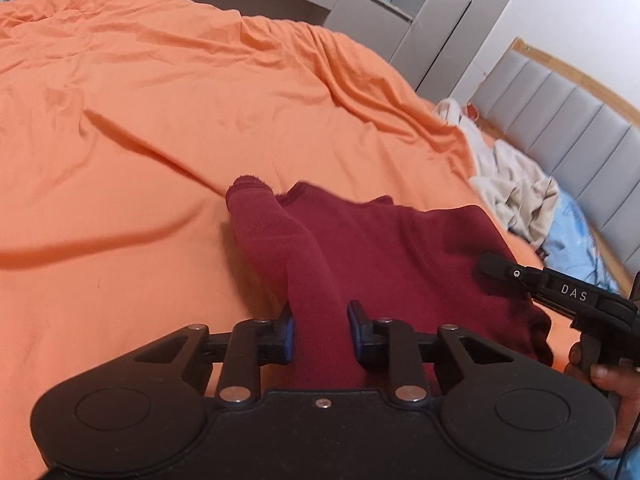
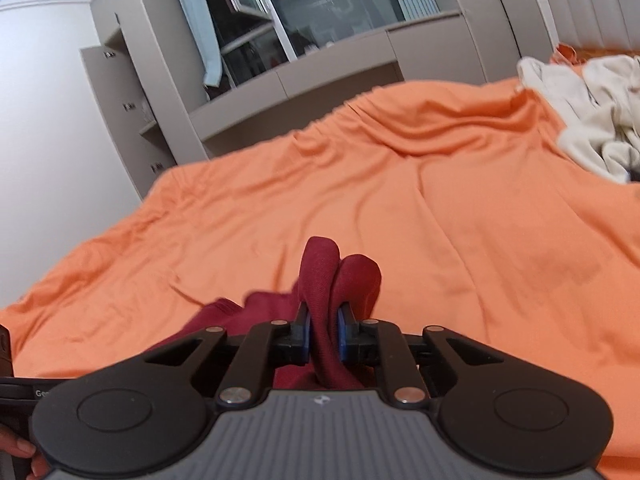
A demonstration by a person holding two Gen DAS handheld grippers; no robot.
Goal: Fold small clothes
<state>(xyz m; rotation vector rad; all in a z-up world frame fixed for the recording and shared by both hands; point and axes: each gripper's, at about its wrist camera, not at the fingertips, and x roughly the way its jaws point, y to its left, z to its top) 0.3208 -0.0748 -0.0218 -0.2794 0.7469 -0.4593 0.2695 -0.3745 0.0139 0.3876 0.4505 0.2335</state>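
A dark red knitted garment lies on the orange bed sheet. My left gripper is shut on a sleeve-like strip of it that runs forward between the blue pads and ends in a cuff. My right gripper is shut on a bunched fold of the same red garment, which sticks up past the pads. The right gripper also shows in the left wrist view, at the garment's right edge.
A heap of white and cream clothes lies at the bed's head, by a grey padded headboard; it also shows in the right wrist view. Grey cabinets and a window stand beyond the bed's far edge.
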